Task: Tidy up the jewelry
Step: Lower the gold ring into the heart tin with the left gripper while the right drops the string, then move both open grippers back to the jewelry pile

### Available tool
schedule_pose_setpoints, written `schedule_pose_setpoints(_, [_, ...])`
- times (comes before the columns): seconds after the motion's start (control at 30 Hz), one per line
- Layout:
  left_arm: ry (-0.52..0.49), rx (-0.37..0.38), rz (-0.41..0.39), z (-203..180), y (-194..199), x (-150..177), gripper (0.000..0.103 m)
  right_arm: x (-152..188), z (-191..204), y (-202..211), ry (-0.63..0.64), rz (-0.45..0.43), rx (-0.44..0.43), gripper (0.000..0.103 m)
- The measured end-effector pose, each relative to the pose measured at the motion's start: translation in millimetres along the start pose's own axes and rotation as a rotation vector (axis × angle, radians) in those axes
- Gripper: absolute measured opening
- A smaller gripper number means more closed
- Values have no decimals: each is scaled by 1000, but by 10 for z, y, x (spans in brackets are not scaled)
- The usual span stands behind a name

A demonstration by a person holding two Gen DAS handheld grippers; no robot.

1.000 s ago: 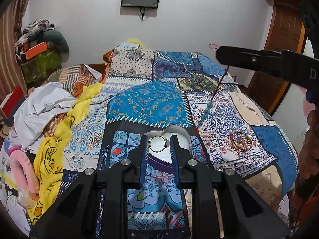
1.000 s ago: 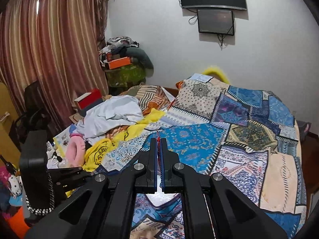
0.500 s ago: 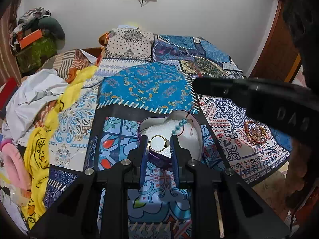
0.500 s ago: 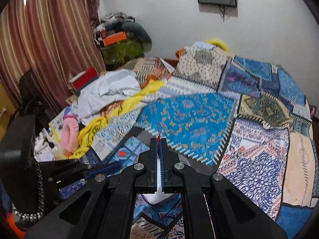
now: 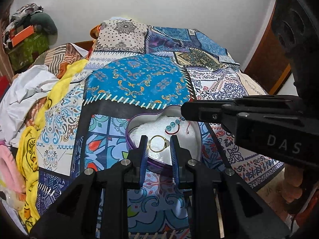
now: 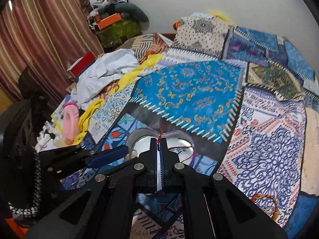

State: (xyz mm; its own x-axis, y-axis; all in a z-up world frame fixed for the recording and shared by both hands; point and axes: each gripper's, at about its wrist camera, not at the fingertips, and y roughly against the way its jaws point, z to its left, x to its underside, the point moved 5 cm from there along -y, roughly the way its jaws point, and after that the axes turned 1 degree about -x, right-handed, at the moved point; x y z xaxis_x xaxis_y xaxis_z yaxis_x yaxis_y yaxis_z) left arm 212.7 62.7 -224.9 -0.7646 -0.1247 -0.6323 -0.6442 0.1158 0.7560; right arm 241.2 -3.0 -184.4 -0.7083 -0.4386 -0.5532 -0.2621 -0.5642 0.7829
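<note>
A purple heart-shaped tin (image 5: 131,137) with a white foam lining lies on the patchwork bedspread; it also shows in the right wrist view (image 6: 139,136). My left gripper (image 5: 158,145) is shut on a gold ring (image 5: 158,143), held over the tin's near edge. My right gripper (image 6: 159,146) is shut on a red cord bracelet (image 6: 160,134) with teal beads (image 5: 172,125). The beads and cord hang down onto the foam inside the tin. The right gripper's fingers (image 5: 199,112) reach over the tin from the right.
A beaded red bracelet (image 6: 266,204) lies on the bedspread at the right. Yellow cloth (image 5: 30,139), white cloth (image 5: 26,91) and a pink item (image 5: 9,167) are piled at the left. Wall and a wooden door (image 5: 267,63) stand behind.
The right gripper has come down from high above with the cord bracelet, so its beads now rest in the tin. The left gripper has moved nearer the tin, still gripping the ring.
</note>
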Motion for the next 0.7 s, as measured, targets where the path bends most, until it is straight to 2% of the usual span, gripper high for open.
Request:
schedule_pose_setpoints(0.07, [-5,4,0,-19,0,-12,21,4,-10,-7,-19,25,-17,6])
schedule_pose_setpoints(0.17, [-10,6,3,-30,7,-26,21,9,-7,27,-23,35,-10,18])
schedule_pose_setpoints(0.23, [-7,1,3,-33,30,-28,21,1,-10,109,-27,9,-6,30])
schedule_pose_setpoints(0.3, [-6,-1,0,-36,66,-26,22,-14,-23,213,-32,-28,3,35])
schedule_pose_setpoints(0.47, [-19,-18,-24,-68,205,-37,29,-35,-55,471,-26,-85,41,36])
schedule_pose_setpoints(0.53, [-18,-26,-43,-75,298,-55,34,-24,-93,601,-12,-116,82,36])
schedule_pose_setpoints(0.7, [-6,-38,-83,-91,508,-118,36,59,-242,923,3,-179,184,37])
